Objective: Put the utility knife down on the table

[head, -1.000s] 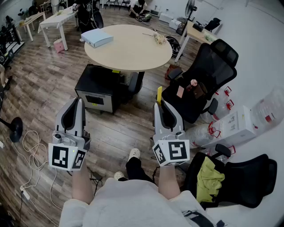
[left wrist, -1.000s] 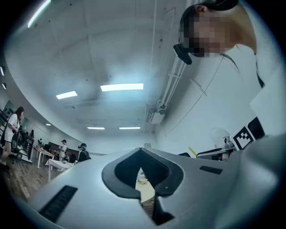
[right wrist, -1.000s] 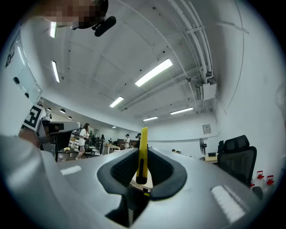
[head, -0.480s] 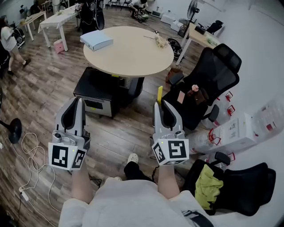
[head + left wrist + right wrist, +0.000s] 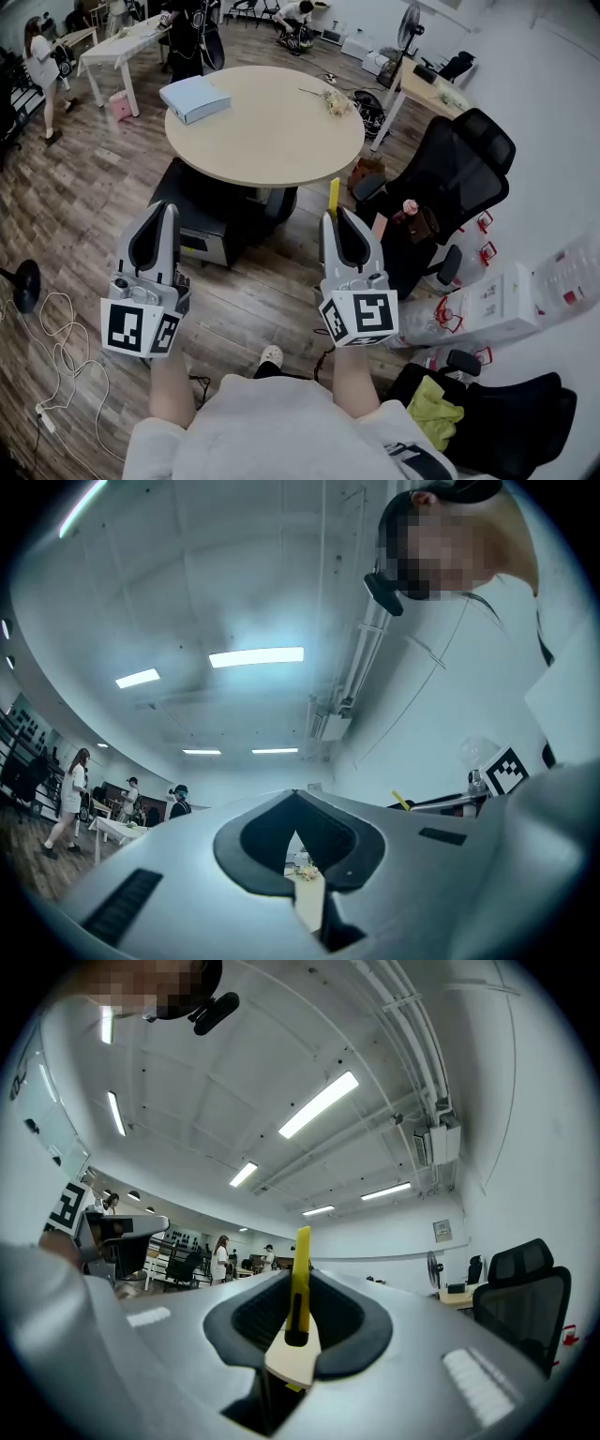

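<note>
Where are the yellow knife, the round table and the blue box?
utility knife (image 5: 335,197): head view, yellow tip past the jaws
round table (image 5: 272,127): head view, bare top
blue box (image 5: 194,97): head view, top face

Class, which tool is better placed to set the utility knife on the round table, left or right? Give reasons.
Right: the right tool is shut on the yellow utility knife, facing the round table. The left tool holds nothing.

We've got a dark wood-plank floor (image 5: 84,197), a round beige bench (image 5: 272,131) in the middle, a black high-backed office chair (image 5: 464,164) near the white wall (image 5: 553,112), a white rectangular desk (image 5: 122,42) further back, and long strip lights (image 5: 319,1105) overhead.
</note>
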Demonstrator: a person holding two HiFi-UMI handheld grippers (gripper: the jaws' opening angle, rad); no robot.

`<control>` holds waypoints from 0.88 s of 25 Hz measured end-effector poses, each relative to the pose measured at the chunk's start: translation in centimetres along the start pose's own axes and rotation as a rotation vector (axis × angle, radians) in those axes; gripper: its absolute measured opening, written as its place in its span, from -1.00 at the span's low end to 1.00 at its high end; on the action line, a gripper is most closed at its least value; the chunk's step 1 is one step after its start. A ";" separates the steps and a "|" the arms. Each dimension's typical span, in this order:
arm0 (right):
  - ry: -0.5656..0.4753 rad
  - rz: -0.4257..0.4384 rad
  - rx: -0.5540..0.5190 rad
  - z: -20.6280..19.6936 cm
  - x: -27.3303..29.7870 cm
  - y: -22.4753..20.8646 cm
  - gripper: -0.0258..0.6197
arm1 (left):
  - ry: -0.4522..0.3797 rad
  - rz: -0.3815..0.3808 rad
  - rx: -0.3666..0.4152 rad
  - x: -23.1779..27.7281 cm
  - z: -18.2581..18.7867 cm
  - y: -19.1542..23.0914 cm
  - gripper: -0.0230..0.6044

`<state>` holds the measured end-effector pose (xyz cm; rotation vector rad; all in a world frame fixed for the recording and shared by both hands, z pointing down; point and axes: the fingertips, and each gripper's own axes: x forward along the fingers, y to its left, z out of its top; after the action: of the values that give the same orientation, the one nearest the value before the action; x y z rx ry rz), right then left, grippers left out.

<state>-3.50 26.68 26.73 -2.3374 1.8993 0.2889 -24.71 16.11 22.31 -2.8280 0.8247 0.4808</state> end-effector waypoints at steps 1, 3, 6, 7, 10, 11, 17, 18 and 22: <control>-0.002 0.002 0.000 -0.1 0.5 -0.8 -0.70 | -0.002 0.001 0.001 0.9 -0.3 -0.3 -0.91; -0.006 0.005 -0.001 -0.3 1.5 -2.5 -0.70 | -0.007 0.002 0.003 2.8 -0.8 -0.8 -0.91; -0.011 0.012 -0.005 -0.6 3.0 -4.8 -0.70 | -0.015 0.006 0.006 5.2 -1.5 -1.5 -0.91; -0.012 0.016 -0.008 -0.7 3.4 -5.5 -0.70 | -0.018 0.007 0.007 5.9 -1.7 -1.7 -0.91; -0.015 0.023 -0.006 -1.2 4.4 -7.2 -0.70 | -0.023 0.013 0.012 7.6 -2.3 -2.3 -0.91; -0.013 0.025 -0.002 -1.5 4.6 -7.6 -0.70 | -0.021 0.017 0.014 8.0 -2.6 -2.4 -0.91; -0.005 0.039 0.008 -2.8 6.5 -9.2 -0.70 | -0.005 0.030 0.018 10.1 -4.1 -2.3 -0.91; -0.004 0.040 0.007 -3.0 6.9 -9.3 -0.70 | -0.005 0.029 0.016 10.5 -4.3 -2.1 -0.91; 0.002 0.034 0.016 -3.9 9.2 -10.0 -0.70 | -0.002 0.028 0.011 12.5 -5.4 -0.6 -0.91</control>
<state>8.33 19.14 28.22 -2.2979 1.9370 0.2736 -13.01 9.14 23.05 -2.8091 0.8645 0.4810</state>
